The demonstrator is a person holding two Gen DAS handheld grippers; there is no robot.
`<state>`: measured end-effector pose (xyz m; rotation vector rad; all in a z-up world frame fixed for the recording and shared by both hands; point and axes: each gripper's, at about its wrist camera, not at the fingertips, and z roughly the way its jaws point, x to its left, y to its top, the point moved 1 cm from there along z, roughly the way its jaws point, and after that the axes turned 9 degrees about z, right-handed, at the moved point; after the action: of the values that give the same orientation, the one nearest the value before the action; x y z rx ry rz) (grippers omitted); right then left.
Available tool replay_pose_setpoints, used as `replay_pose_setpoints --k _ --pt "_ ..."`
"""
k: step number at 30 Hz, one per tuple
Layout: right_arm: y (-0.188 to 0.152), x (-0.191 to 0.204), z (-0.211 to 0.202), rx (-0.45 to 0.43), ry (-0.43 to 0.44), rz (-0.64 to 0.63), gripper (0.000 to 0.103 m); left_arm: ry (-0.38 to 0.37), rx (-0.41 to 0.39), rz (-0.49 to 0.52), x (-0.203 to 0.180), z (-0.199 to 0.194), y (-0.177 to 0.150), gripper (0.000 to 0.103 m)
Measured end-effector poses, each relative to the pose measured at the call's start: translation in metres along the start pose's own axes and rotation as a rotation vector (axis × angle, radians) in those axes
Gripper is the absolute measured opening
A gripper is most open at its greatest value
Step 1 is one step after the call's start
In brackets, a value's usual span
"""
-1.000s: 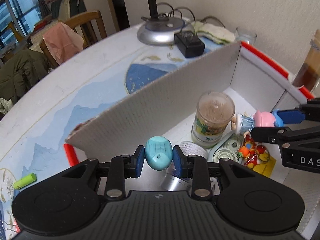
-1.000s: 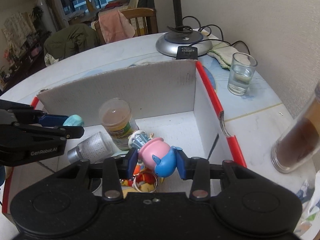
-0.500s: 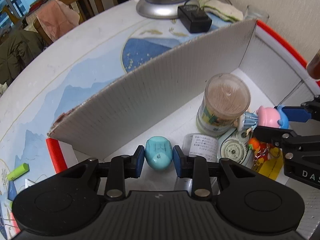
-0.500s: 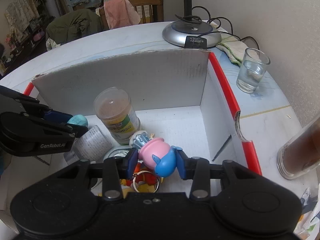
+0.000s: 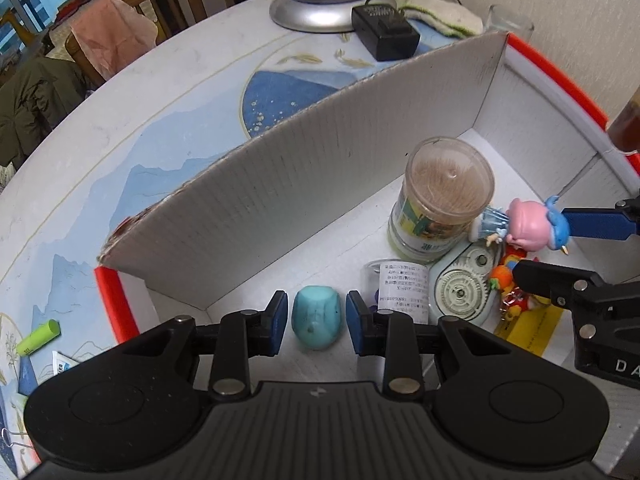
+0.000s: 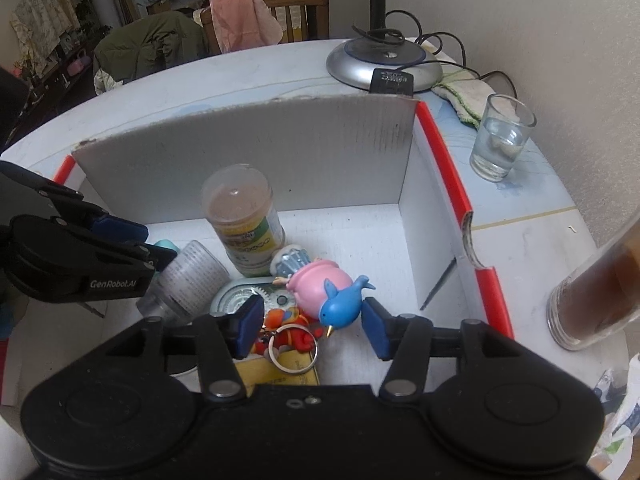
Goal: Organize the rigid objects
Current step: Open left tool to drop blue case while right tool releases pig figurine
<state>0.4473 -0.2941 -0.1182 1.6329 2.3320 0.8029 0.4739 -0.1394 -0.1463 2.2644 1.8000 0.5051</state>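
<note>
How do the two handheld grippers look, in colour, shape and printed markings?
Both the left gripper and the right gripper are matte black plastic with two round housings, silver rivets on the finger arms and blue pads. The left one bears white "GenRobot.AI" lettering on its side; the right shows white letters "DA". No cables or sleeves show.

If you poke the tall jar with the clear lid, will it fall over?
Probably, if poked near the top: the jar stands upright and is taller than wide. Being round, it would likely roll once down. It looks like stiff plastic, so it should not squash. The pink toy leaning beside it might stop it on that side.
</note>
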Motion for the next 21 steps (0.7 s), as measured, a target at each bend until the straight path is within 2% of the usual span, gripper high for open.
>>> replay_pose_setpoints --k 13,14,16,21 --pt "-0.005 0.007 -0.033 -0.066 0.049 0.015 0.057 -0.062 -0.118 -0.053 -0.001 -0.042 -0.023 0.032" --pt "-0.005 0.007 -0.036 -0.074 0.052 0.017 0.058 -0.066 -0.125 -0.060 -0.001 -0.046 -0.026 0.035" --pt "-0.006 0.008 -0.043 -0.091 0.062 0.021 0.058 -0.073 -0.154 -0.070 0.001 -0.056 -0.031 0.057" --pt "-0.011 0.015 -0.062 -0.134 0.080 0.030 0.063 -0.077 -0.216 -0.086 0.006 -0.080 -0.046 0.058"
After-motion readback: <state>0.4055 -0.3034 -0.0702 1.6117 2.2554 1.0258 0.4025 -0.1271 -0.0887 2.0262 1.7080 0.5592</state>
